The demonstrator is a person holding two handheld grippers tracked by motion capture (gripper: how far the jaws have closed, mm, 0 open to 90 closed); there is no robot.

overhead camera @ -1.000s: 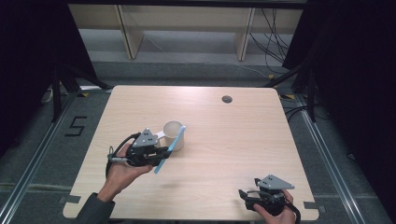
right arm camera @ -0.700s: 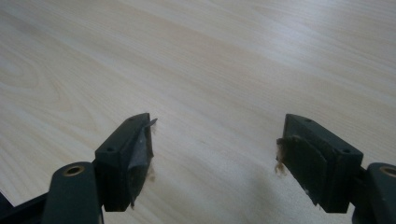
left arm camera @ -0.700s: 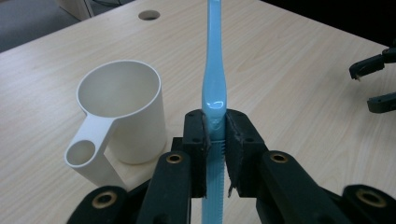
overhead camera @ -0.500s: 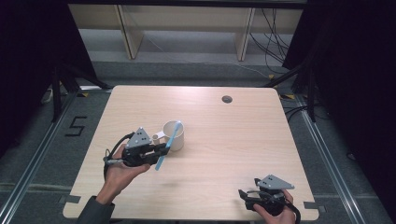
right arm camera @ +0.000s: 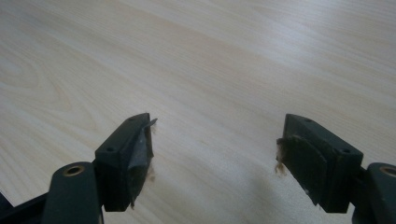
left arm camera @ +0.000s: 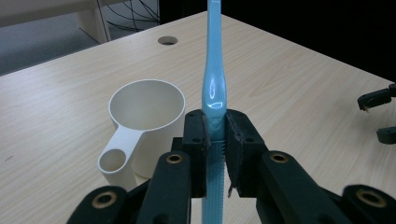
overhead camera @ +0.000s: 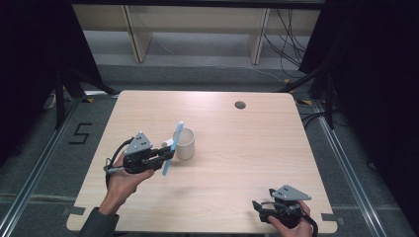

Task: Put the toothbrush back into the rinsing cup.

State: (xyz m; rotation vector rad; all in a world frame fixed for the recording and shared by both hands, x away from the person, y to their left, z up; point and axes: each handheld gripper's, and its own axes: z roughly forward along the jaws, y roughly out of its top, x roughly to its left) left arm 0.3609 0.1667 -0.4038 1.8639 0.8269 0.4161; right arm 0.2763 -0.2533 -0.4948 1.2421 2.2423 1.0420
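two grippers, left fingers clamped on blue toothbrush, right fingers spread wide, empty

the pale wood table stretches away ahead of the left gripper, and a small round cable hole sits near its far edge, well beyond that gripper and off to its right. past the far edge stands a light wooden shelf unit on a grey floor, with dark cables trailing down at its right end. black curtains close in both sides. on the floor left of the gripper is a marked "5", and metal rails flank the table.
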